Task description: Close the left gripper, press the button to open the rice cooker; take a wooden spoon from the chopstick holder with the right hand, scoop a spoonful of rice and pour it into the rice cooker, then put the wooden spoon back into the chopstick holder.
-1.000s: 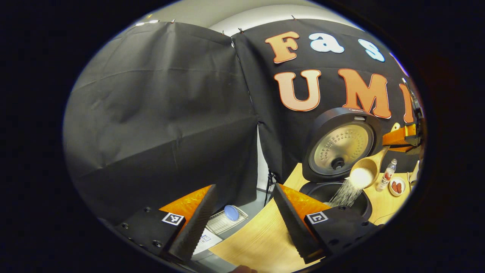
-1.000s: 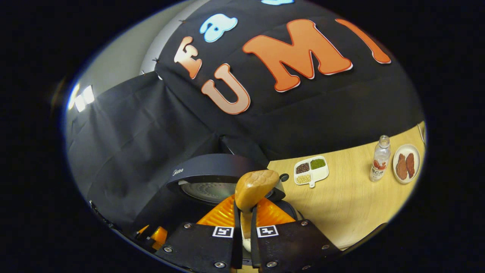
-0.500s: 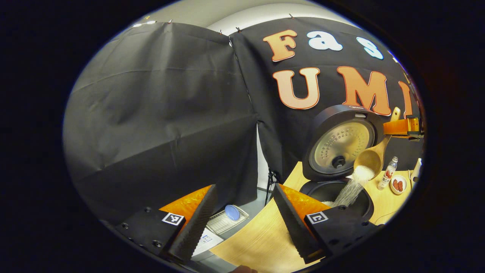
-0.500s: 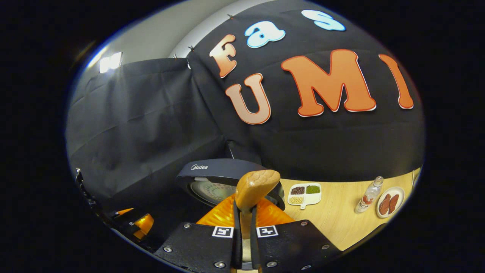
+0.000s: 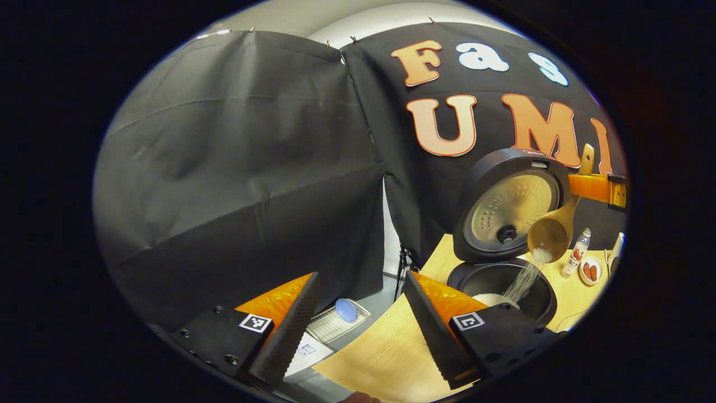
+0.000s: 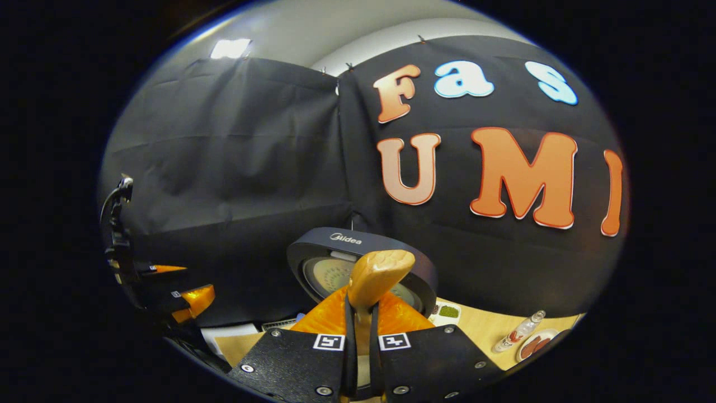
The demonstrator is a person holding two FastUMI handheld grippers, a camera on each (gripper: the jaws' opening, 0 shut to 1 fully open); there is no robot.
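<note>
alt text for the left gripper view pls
A wooden spoon held by the right gripper tips rice into the open rice cooker on a wooden table. The left gripper waits in front, jaws apart.

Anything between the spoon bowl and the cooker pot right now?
Nothing visible. In the left gripper view the wooden spoon, gripped by the right gripper, tilts above the open rice cooker, and rice falls straight into the pot. The raised lid stands behind the stream, not across it.
</note>
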